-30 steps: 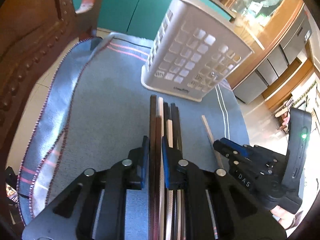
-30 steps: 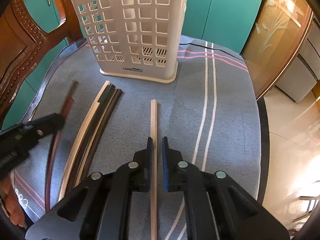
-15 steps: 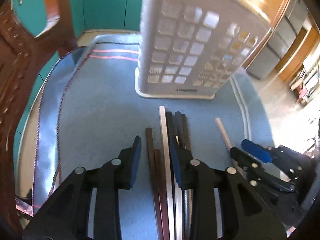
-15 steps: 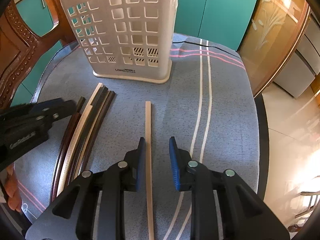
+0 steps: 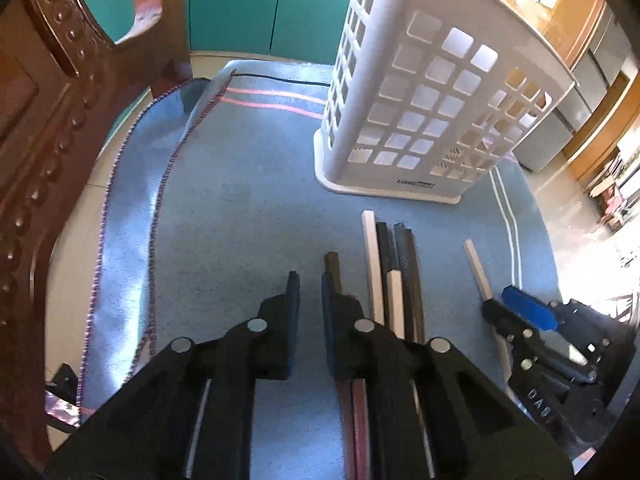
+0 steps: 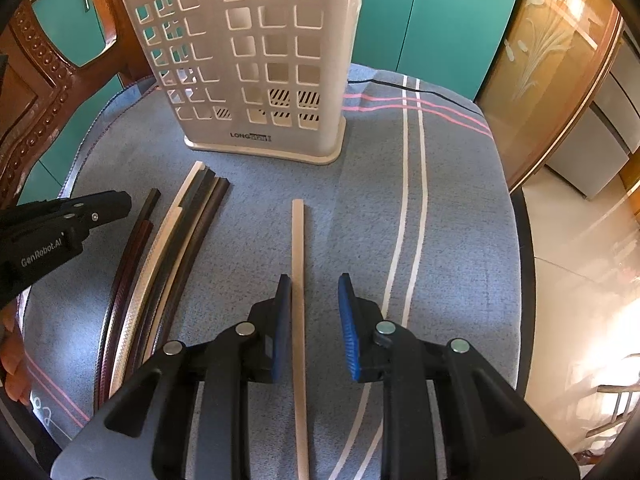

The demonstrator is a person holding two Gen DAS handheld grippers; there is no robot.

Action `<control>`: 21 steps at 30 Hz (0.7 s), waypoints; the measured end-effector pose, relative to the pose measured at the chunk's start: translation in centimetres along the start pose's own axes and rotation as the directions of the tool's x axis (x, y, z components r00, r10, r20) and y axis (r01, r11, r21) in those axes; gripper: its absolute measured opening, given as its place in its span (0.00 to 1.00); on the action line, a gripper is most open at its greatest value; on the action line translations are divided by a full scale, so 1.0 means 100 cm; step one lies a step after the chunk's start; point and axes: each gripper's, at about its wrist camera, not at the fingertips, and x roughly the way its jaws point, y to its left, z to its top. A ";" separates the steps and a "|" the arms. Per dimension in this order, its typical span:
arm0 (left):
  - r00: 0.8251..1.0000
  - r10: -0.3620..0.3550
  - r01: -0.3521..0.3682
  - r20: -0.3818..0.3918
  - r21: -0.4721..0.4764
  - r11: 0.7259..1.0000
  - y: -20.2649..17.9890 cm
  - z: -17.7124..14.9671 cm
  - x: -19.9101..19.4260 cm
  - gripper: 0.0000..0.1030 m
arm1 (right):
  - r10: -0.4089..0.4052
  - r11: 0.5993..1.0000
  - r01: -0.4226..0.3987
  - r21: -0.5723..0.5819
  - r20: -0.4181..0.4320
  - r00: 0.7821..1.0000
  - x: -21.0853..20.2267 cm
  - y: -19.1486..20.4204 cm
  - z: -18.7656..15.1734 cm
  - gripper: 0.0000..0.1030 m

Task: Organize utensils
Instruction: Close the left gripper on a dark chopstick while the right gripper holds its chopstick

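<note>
A white slotted utensil basket (image 5: 432, 112) (image 6: 256, 64) stands upright at the back of the blue cloth. Several chopsticks, dark and cream, lie in a bundle (image 5: 396, 272) (image 6: 168, 256) in front of it. One cream chopstick (image 6: 298, 264) (image 5: 478, 272) lies apart to the right. My left gripper (image 5: 310, 284) is open and empty; its right finger rests over the dark reddish chopsticks (image 5: 334, 268). My right gripper (image 6: 314, 292) is open, its jaws on either side of the single cream chopstick, which lies close to the left finger.
A carved wooden chair back (image 5: 48, 120) (image 6: 36, 92) stands at the left. The round table's blue cloth (image 5: 240, 200) drops off at the right edge (image 6: 516, 240). Teal cupboards (image 6: 440, 20) stand behind.
Both grippers have opened. The left let go of the dark chopsticks and shifted left. The right let go of the cream chopstick, which lies on the cloth.
</note>
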 end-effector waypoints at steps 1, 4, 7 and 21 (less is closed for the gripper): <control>1.000 -0.005 0.005 0.006 0.005 1.000 -0.002 0.001 0.001 0.21 | -0.001 1.000 0.001 -0.001 0.000 1.000 0.000 0.001 0.000 0.23; 0.999 -0.014 0.013 0.030 0.027 1.000 -0.016 -0.007 -0.006 0.31 | -0.004 1.000 0.004 -0.001 -0.002 1.000 0.001 0.002 -0.001 0.23; 0.999 0.019 -0.021 0.027 0.066 0.998 -0.027 -0.009 -0.003 0.32 | -0.007 1.000 0.007 -0.007 -0.003 1.000 0.003 0.005 -0.001 0.23; 0.990 0.142 -0.143 0.017 0.109 0.984 -0.027 -0.020 -0.001 0.14 | -0.017 1.000 0.017 -0.009 -0.002 1.000 0.005 0.004 -0.001 0.23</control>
